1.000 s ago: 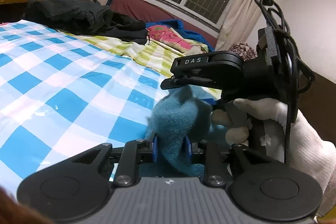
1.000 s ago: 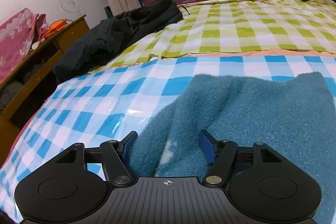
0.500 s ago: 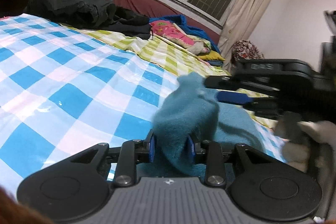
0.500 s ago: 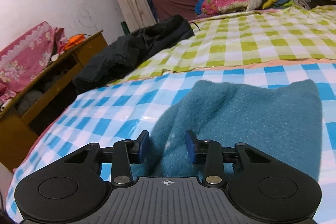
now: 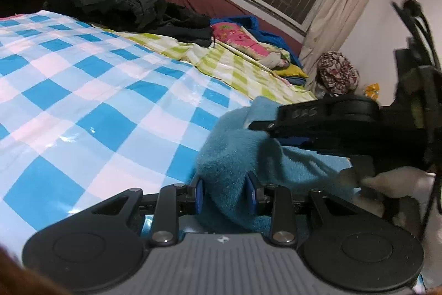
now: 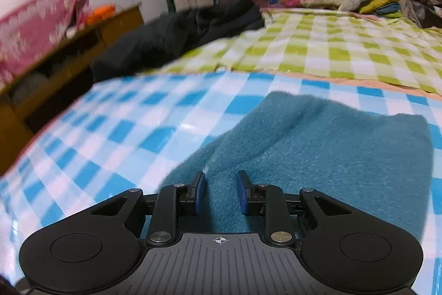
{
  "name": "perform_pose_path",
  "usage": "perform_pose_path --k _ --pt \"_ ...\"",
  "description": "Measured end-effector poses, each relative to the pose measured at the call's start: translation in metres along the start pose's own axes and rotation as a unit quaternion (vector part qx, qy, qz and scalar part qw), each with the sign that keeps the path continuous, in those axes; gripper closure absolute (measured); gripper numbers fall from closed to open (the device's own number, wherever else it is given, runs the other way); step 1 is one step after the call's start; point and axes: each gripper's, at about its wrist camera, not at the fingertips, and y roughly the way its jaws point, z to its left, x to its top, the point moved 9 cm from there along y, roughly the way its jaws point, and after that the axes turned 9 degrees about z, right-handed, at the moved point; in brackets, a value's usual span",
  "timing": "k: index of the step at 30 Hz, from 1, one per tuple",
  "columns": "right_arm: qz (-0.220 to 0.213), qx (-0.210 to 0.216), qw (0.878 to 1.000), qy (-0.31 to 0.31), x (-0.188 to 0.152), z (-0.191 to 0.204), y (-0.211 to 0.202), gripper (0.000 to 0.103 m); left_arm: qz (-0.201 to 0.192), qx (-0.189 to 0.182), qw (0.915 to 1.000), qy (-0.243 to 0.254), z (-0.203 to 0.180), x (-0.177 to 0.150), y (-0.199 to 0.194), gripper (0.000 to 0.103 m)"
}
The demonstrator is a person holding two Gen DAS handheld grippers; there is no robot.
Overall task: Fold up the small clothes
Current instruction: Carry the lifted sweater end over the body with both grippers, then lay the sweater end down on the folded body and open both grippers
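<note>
Left claw [image 5: 225, 191] is pinching a bunched fold of the fuzzy teal fleece garment [image 5: 234, 154], which lies on the blue-and-white checked plastic sheet [image 5: 91, 101] over the bed. Right claw [image 6: 219, 192] has its blue pads [image 6: 199, 191] nearly together around a ridge of the fleece; in the left view it's blurry, tips buried in fabric.

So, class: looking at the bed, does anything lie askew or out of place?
Yes. A black garment is dumped in a crumpled heap at the far edge of the green checked cover, unfolded. The teal cloth lies rumpled with a ridge across it, one corner pinched in the left gripper.
</note>
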Motion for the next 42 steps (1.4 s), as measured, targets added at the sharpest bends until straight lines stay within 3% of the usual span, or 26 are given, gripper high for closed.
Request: perform_pose_path --k 3,7,14,20,28,42 --pt "0.007 -0.017 0.999 -0.041 -0.003 0.012 0.012 0.078 -0.009 0.001 1.0 -0.002 0.003 0.006 -0.005 0.064" --pt "0.015 -0.014 0.998 -0.053 -0.001 0.016 0.019 0.078 -0.031 0.008 0.9994 0.013 0.002 0.012 -0.014 0.064" --pt "0.007 -0.002 0.998 -0.061 -0.004 0.014 0.018 0.078 -0.085 0.03 0.9931 0.075 -0.014 0.028 -0.029 0.064" --pt "0.003 -0.004 0.998 -0.069 -0.004 0.015 0.017 0.078 -0.059 0.053 0.9924 0.095 -0.017 0.026 -0.002 0.065" --pt "-0.002 -0.011 0.996 -0.084 -0.006 0.018 0.017 0.078 -0.024 0.071 0.9939 0.08 -0.004 0.019 0.017 0.063" --pt "0.0 -0.031 0.993 -0.113 -0.009 0.025 0.018 0.076 -0.006 0.082 0.9929 0.086 -0.001 0.011 0.025 0.062"
